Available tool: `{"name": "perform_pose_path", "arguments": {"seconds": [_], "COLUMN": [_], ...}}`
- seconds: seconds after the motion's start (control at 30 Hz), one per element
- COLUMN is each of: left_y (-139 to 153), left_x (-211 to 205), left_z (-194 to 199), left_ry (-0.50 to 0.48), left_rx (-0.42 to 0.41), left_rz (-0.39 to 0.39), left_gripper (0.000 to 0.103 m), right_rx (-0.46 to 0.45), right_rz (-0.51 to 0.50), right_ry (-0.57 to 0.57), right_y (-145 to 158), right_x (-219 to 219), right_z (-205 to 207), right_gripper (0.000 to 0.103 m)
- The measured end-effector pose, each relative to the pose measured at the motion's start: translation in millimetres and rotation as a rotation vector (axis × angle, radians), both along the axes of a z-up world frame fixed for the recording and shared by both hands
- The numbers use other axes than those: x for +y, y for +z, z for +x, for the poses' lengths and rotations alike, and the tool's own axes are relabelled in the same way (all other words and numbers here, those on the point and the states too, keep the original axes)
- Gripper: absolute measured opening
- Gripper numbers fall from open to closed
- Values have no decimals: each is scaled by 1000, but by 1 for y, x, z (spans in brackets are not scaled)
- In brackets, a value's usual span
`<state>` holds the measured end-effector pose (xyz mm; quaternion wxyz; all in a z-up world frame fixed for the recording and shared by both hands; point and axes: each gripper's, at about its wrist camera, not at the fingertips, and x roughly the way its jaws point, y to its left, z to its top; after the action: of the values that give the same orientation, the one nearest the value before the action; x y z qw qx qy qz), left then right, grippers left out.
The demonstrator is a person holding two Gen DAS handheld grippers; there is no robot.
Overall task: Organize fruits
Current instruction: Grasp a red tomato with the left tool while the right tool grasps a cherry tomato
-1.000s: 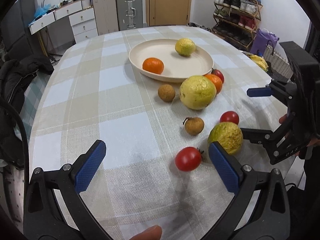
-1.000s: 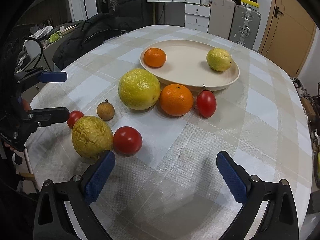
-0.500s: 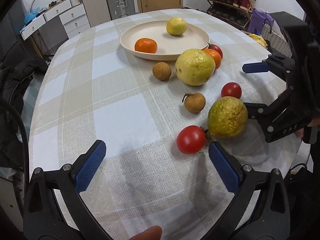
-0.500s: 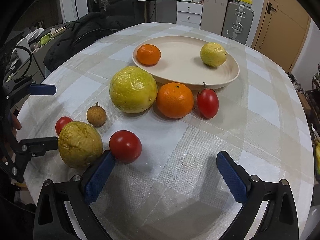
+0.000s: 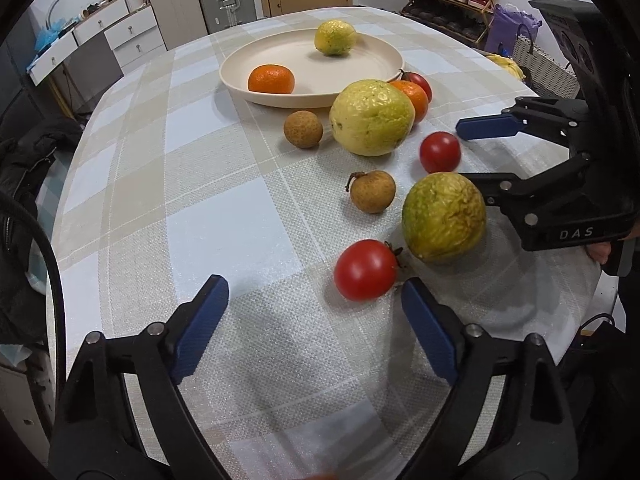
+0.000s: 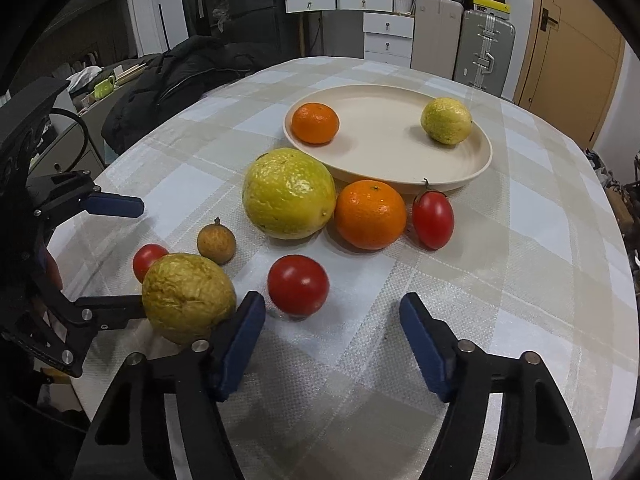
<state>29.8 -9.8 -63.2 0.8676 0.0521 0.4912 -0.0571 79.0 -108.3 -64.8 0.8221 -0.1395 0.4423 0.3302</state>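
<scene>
Nearest, the left claw (image 5: 314, 320) is closing over bare checked tabletop (image 5: 208, 184), a red tomato (image 5: 366, 270) just beyond its right pad. The right claw (image 6: 332, 334) is closing too, nothing gripped (a tomato (image 6: 298, 285) sits just ahead of the gap), its left pad beside a wrinkled green-yellow fruit (image 6: 188, 296). Farther off, a cream plate (image 6: 400, 168) holds an orange (image 6: 315, 123) and a small yellow fruit (image 6: 446, 120).

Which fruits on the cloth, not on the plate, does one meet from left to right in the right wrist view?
Small tomato, wrinkled greenish fruit, brown longan, round tomato, orange, oval tomato. The big yellow fruit is left out, because it overlaps others.
</scene>
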Motion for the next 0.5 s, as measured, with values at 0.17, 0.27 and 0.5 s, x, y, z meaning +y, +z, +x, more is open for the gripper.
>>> {"name": "perform_pose_path", "arguments": {"seconds": [0.17, 0.27, 0.5], "left_y": [1, 1, 2], "left_x": [-2, -3, -5], "left_z": [-1, -2, -2], "left_ry": [-24, -34, -51], "left_rx": [-9, -11, -19], "left_rz": [-20, -29, -61], "left_gripper": [77, 73, 61], "right_rx": [17, 17, 41], "right_rz": [53, 62, 86], "right_ry": [20, 10, -52], "right_y": [3, 3, 5], "right_x": [0, 0, -3], "right_z": [-2, 0, 13], "right_gripper": [55, 52, 52]}}
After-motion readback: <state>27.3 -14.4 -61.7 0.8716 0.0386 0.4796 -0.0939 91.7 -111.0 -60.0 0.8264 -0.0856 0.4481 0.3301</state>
